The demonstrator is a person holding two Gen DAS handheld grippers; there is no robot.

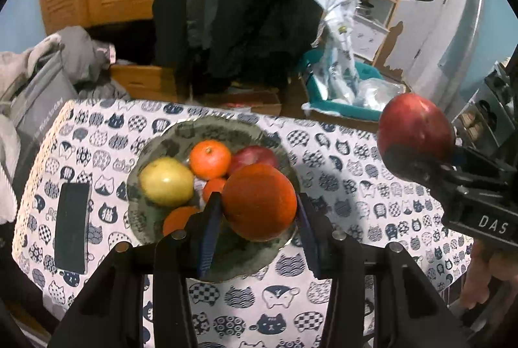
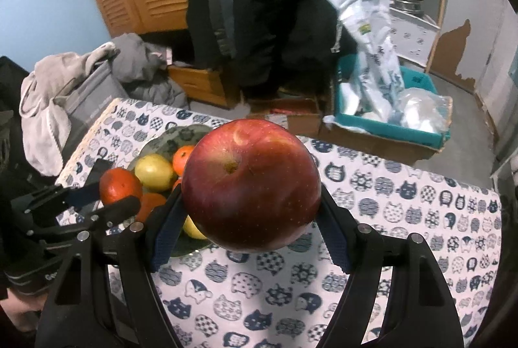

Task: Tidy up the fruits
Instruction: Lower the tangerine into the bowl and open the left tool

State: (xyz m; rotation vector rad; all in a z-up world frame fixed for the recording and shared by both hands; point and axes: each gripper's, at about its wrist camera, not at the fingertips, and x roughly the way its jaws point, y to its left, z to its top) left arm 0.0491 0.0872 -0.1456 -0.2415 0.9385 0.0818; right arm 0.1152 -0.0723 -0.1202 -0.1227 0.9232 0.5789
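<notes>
My left gripper [image 1: 259, 205] is shut on a large orange [image 1: 259, 202] and holds it over the near side of a grey-green plate [image 1: 226, 254]. On the plate lie a yellow-green pear [image 1: 166, 181], a tangerine [image 1: 209, 160], a red apple [image 1: 257, 155] and two more small oranges. My right gripper [image 2: 251, 205] is shut on a big red apple [image 2: 251, 189], held above the tablecloth to the right of the plate [image 2: 176, 137]. That apple [image 1: 416, 129] and gripper also show at the right of the left wrist view.
The table [image 1: 340, 160] has a cat-print cloth. A dark phone [image 1: 72, 226] lies left of the plate. Beyond the table are a teal bin with plastic bags [image 1: 336, 79], cardboard boxes, hanging dark clothes, a grey bag with clothes at left and a wooden shelf.
</notes>
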